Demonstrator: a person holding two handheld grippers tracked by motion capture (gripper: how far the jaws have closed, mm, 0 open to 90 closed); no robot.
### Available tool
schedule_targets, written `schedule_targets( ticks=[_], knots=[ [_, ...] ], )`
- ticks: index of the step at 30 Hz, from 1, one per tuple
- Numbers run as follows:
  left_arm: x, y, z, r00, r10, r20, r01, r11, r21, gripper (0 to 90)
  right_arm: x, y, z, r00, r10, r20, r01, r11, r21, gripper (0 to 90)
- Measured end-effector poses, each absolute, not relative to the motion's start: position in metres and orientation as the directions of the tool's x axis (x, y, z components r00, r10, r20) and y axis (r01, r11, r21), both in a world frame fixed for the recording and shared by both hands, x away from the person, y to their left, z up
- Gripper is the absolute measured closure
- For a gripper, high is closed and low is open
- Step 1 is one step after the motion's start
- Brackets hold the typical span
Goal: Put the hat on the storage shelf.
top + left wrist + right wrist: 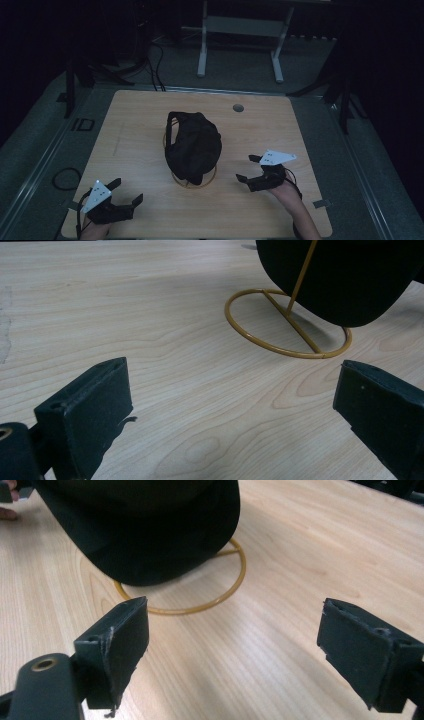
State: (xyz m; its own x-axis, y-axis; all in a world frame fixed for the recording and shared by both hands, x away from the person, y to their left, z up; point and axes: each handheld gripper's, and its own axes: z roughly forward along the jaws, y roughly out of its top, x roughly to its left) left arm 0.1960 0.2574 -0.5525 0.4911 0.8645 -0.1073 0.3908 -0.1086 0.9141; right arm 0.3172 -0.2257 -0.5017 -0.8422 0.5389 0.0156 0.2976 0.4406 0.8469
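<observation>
**Both grippers spread wide, cap on its stand between them**

Black jaws rise at the bottom of each gripper view, and in both they stand far apart with bare wood between them and nothing gripped. I hold my left gripper near the table's front edge, off to the front-left of the cap stand, its grey three-cornered plate on top and a cable trailing from it. My right gripper sits just right of the stand's base ring and closer to it than the left one is; its jaws also gape, released, and its own grey plate catches the light. My forearm reaches in behind it from the bottom of the high view.

Between the two grippers, a black cap hangs on a thin yellow wire stand near the middle of the light wooden table. In the left gripper view, the stand's ring lies flat on the wood with a straight bar across it and a slanted rod going up into the cap. In the right gripper view, the cap overhangs most of the ring, which shows just beyond my jaws.

Beyond the stand, a small round grommet hole sits near the table's far edge. Past the table stand white frame legs on grey floor, with dark cables lying to their left.
</observation>
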Motion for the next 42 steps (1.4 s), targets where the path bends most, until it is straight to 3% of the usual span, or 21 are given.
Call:
schedule_targets(
  ticks=[21,42],
  knots=[
    [0.196,0.256,-0.552,0.499,0.86,-0.102,0.385,-0.115,0.916,2.8,0.298,-0.244,-0.537,-0.852,0.516,0.094,0.344,0.414,0.843,13.1],
    [0.195,0.255,-0.553,0.506,0.858,-0.092,0.382,-0.127,0.915,2.8,0.278,-0.261,-0.545,-0.836,0.544,0.075,0.338,0.403,0.85,13.4]
  ],
)
